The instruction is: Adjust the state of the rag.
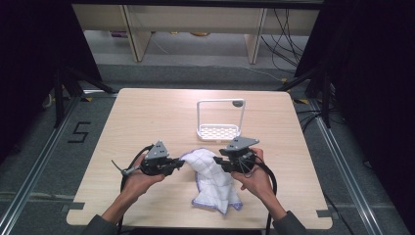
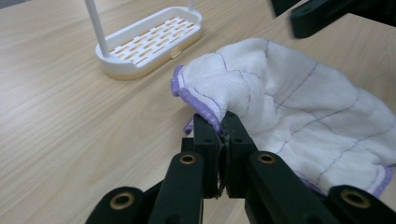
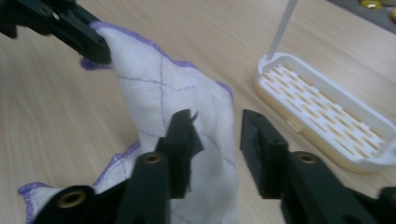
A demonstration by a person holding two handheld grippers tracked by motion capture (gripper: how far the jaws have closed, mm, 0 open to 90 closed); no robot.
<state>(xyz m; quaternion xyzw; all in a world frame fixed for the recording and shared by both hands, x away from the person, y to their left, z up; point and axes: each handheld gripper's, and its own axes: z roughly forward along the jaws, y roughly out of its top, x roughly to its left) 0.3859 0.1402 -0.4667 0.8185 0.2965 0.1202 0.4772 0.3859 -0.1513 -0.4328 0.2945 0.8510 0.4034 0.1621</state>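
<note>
white cloth with purple stitched hem: crumpled at the near middle of the pale wooden table, long axis toward the person | left gripper: jaws clamped on its hemmed corner | right gripper: jaws parted, holding nothing, over the cloth's far edge, nearest free fold just ahead | white slotted rack with handle: beyond, apart

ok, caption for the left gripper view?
Left gripper pinching the purple-edged cloth beside the white rack.
</note>
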